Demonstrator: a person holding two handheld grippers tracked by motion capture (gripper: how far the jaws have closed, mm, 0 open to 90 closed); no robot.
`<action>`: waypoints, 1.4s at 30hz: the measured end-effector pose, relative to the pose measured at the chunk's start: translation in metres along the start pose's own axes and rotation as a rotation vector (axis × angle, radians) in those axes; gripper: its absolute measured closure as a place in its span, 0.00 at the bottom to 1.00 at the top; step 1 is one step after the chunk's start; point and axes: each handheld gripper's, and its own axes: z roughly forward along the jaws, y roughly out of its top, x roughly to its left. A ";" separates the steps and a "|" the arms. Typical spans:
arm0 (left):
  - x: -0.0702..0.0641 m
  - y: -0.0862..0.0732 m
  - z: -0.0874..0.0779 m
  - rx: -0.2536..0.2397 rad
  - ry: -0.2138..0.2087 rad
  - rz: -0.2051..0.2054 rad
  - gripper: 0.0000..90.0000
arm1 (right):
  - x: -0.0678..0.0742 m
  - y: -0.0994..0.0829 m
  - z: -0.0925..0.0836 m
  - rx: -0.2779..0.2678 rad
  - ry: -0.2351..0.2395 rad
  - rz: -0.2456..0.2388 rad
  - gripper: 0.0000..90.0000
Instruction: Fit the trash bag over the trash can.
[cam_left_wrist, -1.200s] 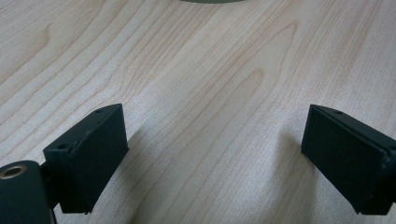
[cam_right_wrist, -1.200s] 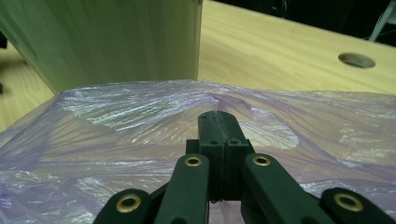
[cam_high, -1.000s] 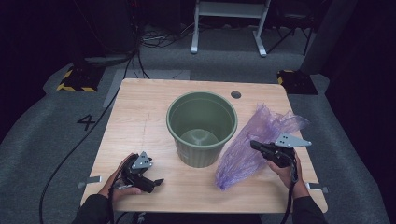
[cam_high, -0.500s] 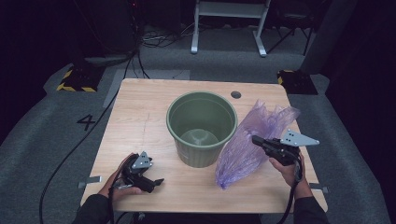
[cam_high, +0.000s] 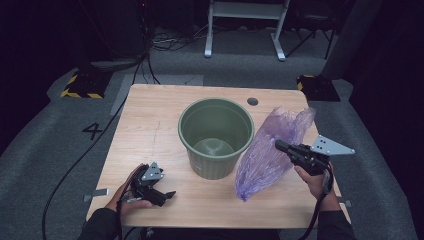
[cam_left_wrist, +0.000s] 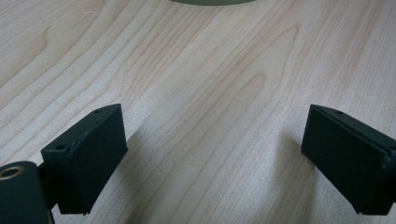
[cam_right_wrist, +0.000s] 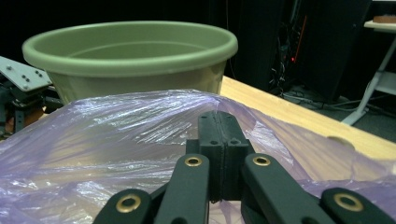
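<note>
High view: the crinkly, translucent purple bag (cam_high: 270, 150) hangs at three o'clock of the empty green bucket (cam_high: 216, 137), clamped by the right gripper (cam_high: 281, 146). Left gripper view: left gripper (cam_left_wrist: 212, 158) spread wide over bare table (cam_left_wrist: 196, 84). Right gripper view: jaws pinch the bag's film.

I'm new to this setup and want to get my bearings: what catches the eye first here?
A green bucket stands empty in the middle of the wooden table. Just right of it, a crinkled purple plastic bag is pinched in the shut right gripper. The left gripper rests open at the table's near left.
</note>
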 end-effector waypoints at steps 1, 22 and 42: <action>0.000 0.000 0.000 -0.001 0.000 0.000 0.07 | 0.001 0.005 -0.001 -0.012 0.009 -0.006 1.00; -0.002 0.000 0.000 -0.004 0.011 -0.004 0.08 | 0.010 0.054 -0.004 -0.080 0.014 -0.084 1.00; -0.002 0.003 0.000 0.010 0.016 -0.006 0.09 | 0.002 0.098 -0.027 -0.126 -0.052 -0.107 1.00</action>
